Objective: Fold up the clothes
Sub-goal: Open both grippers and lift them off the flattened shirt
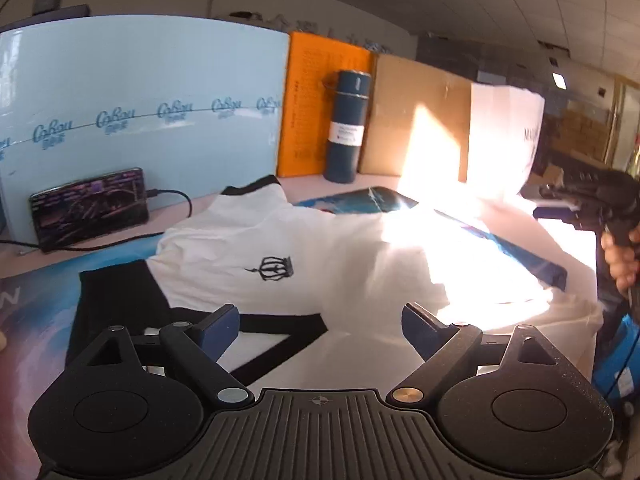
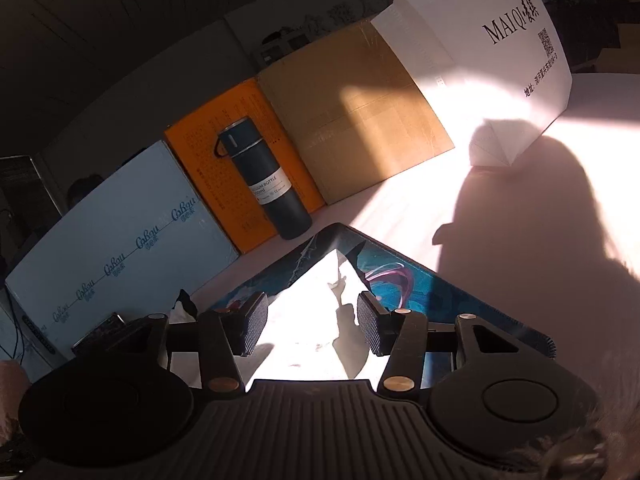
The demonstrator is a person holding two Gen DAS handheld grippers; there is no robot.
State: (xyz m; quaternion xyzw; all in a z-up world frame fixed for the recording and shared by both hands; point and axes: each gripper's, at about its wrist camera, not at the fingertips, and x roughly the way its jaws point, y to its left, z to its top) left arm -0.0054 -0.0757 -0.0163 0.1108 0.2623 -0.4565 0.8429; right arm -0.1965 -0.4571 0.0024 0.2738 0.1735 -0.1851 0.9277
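White cotton shirt [image 1: 256, 248] looks light and limp; take its black-trimmed near hem. Your left gripper [image 1: 320, 320] and right gripper [image 2: 312, 324] hover spread, pinching nothing.

Readable text, placed relative to the dark bottle [image 2: 264, 184]:
- bottle label [image 2: 269, 193]: "VACUUM BOTTLE" partly legible ("...UUM BOTTLE"), a volume ending "00ml" below; smaller print unreadable.
- light blue board [image 1: 140, 96], left of the bottle: "CaRou" script logo repeated in a row, small characters under each unreadable.
- orange box [image 1: 308, 100], right behind the bottle: columns of fine print, unreadable.
- white box [image 2: 480, 48], far right of the bottle: "MAIQI" plus Chinese characters, a QR code, a line starting "地址:".
- white shirt [image 1: 256, 248], in front of the bottle: black crown emblem, no words.
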